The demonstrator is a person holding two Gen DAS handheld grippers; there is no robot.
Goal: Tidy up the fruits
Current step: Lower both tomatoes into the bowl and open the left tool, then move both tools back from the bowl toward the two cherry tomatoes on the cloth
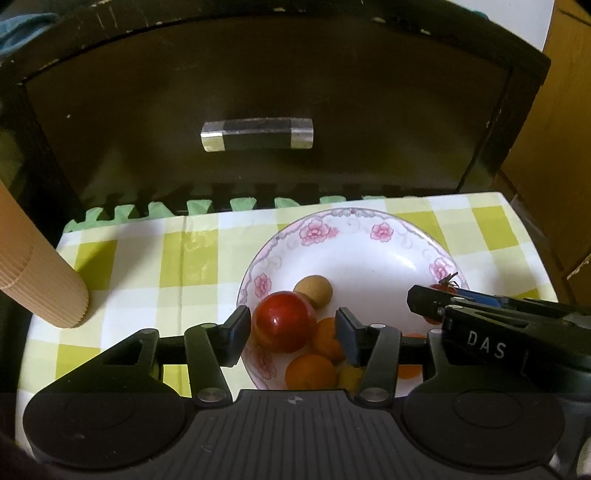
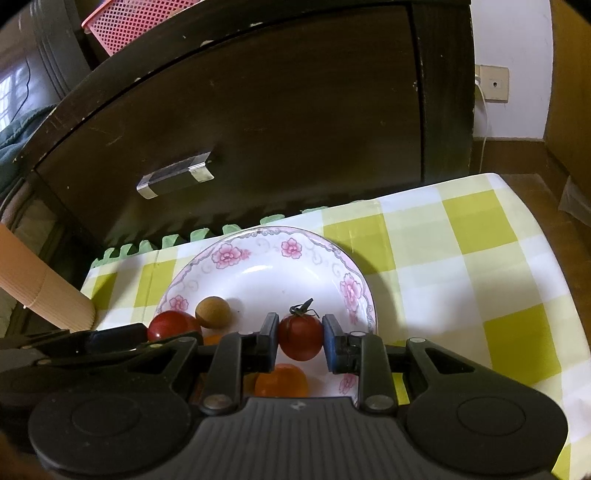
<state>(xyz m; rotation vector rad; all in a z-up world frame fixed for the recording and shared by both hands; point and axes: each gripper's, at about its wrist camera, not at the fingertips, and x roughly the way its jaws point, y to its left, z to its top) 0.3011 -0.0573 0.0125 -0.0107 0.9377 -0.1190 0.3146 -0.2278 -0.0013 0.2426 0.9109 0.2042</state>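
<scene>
Desk: green-and-white checked cloth [image 2: 480, 258], dark wooden drawer front [image 1: 258, 81] at 12 o'clock.
Plate: white floral ceramic plate [image 2: 258, 273] holding fruit.
Left claw [image 1: 293, 328]: parted around glossy red apple [image 1: 282, 321], not clamped.
Right claw [image 2: 300, 338]: closed on small red stemmed tomato [image 2: 301, 336] above plate.
Plate's 9 o'clock: round brown longan [image 2: 212, 312].

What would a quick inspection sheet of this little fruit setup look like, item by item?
Surface: low table under a yellow-and-white checked cloth, green foam mat edge behind.
Job's things: floral plate holding a red apple, a brown round fruit, several orange fruits and a small tomato.
Clutter: tan ribbed roll lying at the left.
Grippers: left gripper open, fingers either side of the apple; right gripper with fingers flanking the tomato, grip uncertain.
Cables: white cord at the wall outlet.
Surroundings: dark cabinet drawer with handle; pink basket on top.
</scene>
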